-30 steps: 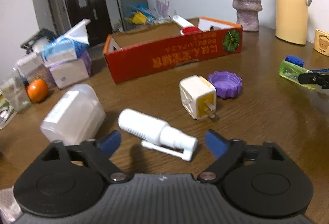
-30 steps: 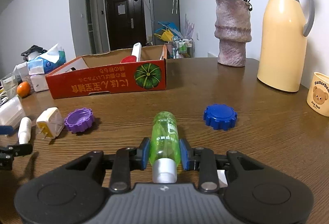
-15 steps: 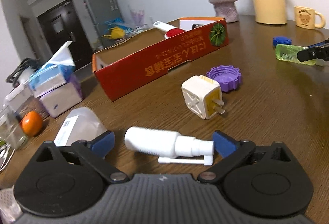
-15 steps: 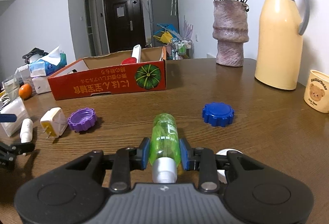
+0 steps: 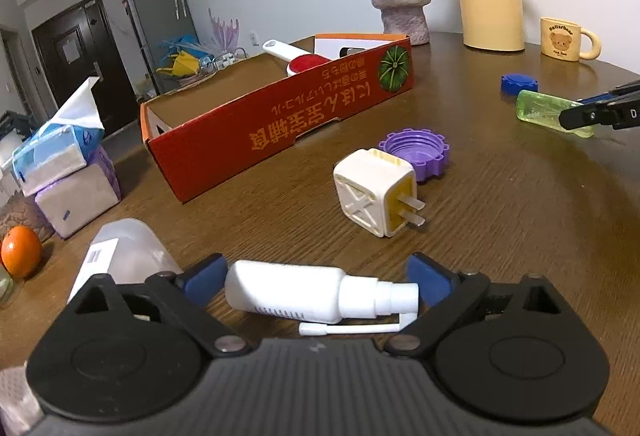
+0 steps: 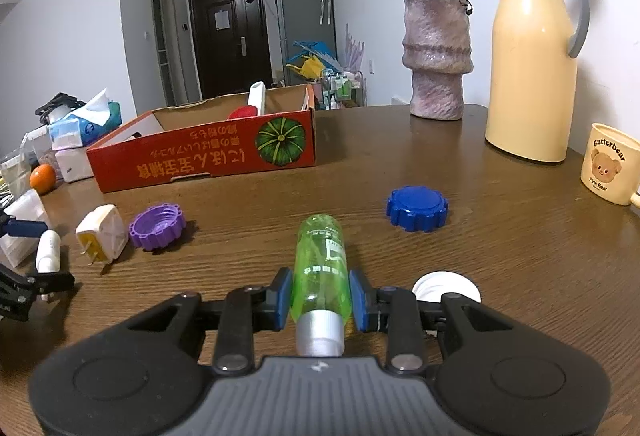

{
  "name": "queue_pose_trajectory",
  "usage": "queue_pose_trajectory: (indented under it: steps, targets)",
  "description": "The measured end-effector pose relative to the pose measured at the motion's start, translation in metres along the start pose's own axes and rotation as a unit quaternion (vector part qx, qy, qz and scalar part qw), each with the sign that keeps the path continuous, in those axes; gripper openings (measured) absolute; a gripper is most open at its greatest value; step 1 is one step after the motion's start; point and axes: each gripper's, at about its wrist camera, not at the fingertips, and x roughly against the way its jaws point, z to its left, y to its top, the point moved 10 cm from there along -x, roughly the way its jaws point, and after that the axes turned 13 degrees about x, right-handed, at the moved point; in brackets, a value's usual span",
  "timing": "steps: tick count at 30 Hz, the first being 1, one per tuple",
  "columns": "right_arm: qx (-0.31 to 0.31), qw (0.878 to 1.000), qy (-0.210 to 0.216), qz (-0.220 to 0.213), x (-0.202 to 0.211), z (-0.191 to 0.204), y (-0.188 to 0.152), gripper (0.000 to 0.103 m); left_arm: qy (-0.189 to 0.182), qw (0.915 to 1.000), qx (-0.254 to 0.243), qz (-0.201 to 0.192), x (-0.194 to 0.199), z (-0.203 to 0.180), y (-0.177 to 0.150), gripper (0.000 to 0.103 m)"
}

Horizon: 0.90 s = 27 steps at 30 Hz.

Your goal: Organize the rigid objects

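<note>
A: What reads clearly on the brown wood-grain table (image 6: 520, 236)?

B: Largest first: the red cardboard box (image 6: 208, 152) at 11 o'clock in the right wrist view carries a green pumpkin picture and yellow characters printed upside down. At 3 o'clock the cream mug (image 6: 610, 164) says "Butterbear" and "Pink Bear" round a bear face.

A: And the grippers?

B: The right gripper (image 6: 320, 300) is clenched on the translucent green bottle (image 6: 320, 268), pads pressed against its sides, silver cap toward the camera; its label is too small to read. The left gripper (image 5: 316, 276) is spread wide, its blue pads flanking the smooth white spray bottle (image 5: 304, 296), which lies crosswise on the wood. I cannot tell whether the pads touch it.

A: Smaller pieces?

B: A boxy cream plug adapter (image 5: 376, 192) with two metal prongs, just beside a ridged purple cap (image 5: 416, 152) lying hollow side up; a scalloped blue cap (image 6: 416, 208) at 1 o'clock of the green bottle.
</note>
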Motion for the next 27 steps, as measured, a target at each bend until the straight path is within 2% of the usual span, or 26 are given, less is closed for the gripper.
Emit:
queue_pose_trajectory:
  steps: [5, 19, 27]
  targets:
    - [-0.006, 1.000, 0.006, -0.003, 0.000, 0.001, 0.000, 0.030, 0.024, 0.9996, 0.006, -0.009, 0.004, 0.003, 0.000, 0.098]
    - [-0.019, 0.999, 0.025, -0.042, 0.013, 0.006, 0.007, 0.030, 0.078, 0.9926, 0.077, -0.053, 0.042, -0.011, 0.005, 0.098]
    - [-0.005, 0.999, 0.030, 0.012, -0.008, 0.011, 0.001, 0.030, 0.086, 0.9897, 0.100, -0.056, 0.051, -0.024, 0.003, 0.098]
